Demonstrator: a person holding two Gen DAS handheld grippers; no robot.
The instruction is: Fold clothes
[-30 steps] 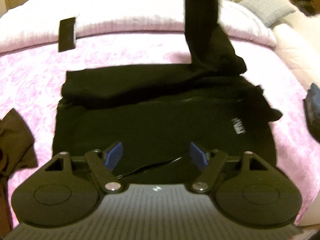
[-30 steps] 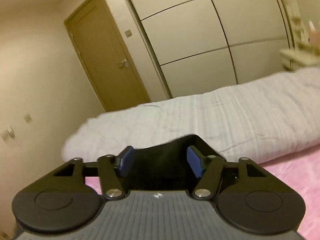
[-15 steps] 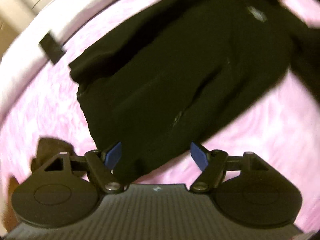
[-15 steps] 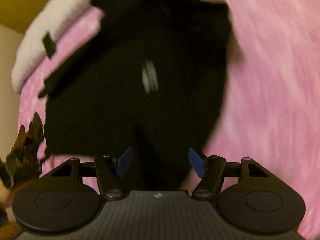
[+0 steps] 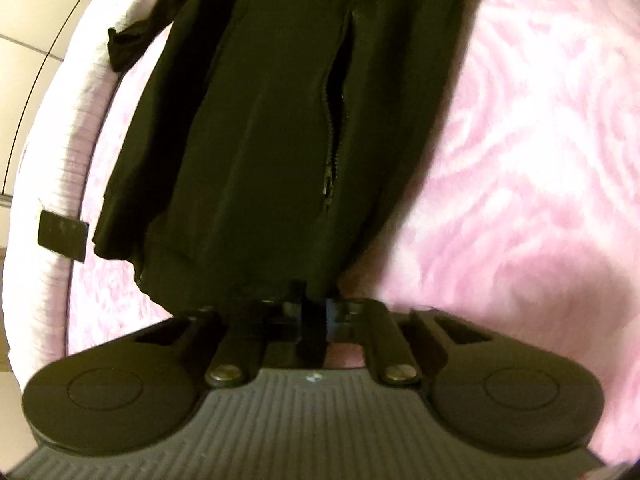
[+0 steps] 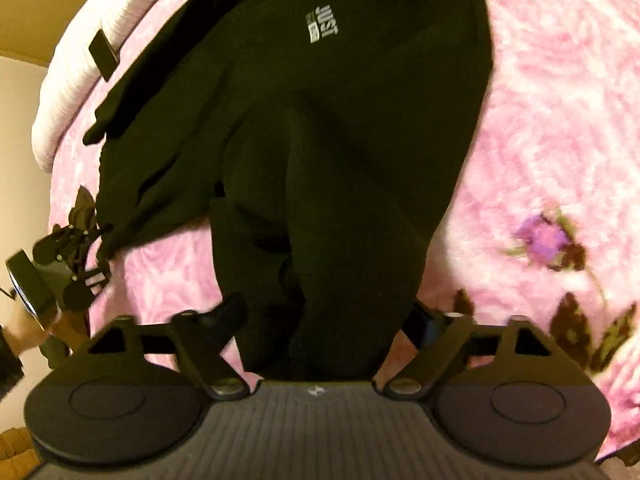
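Note:
A black zip-up jacket (image 5: 260,128) lies spread on the pink blanket (image 5: 520,160); its white chest print (image 6: 322,29) shows in the right wrist view. My left gripper (image 5: 312,314) is shut on the jacket's near edge, just below the zipper (image 5: 332,152), with a strip of black cloth pinched between the pads. My right gripper (image 6: 326,318) straddles the near end of the jacket (image 6: 340,160). Its jaws are closing with a thick bunch of cloth between them, and pink blanket still shows beside the right pad. The left gripper (image 6: 68,264) also appears at that view's left edge.
A rolled white duvet (image 5: 52,160) lines the far side of the bed, with a small black rectangular object (image 5: 62,236) on it. The blanket carries a purple flower pattern (image 6: 548,240) on the right. A person's hand (image 6: 24,328) holds the left gripper. A door (image 6: 36,4) stands beyond.
Both grippers dropped to the jacket's near edge. The left one rolled and shut on the cloth. The right one swung down from facing the room, and the raised sleeve now lies flat.

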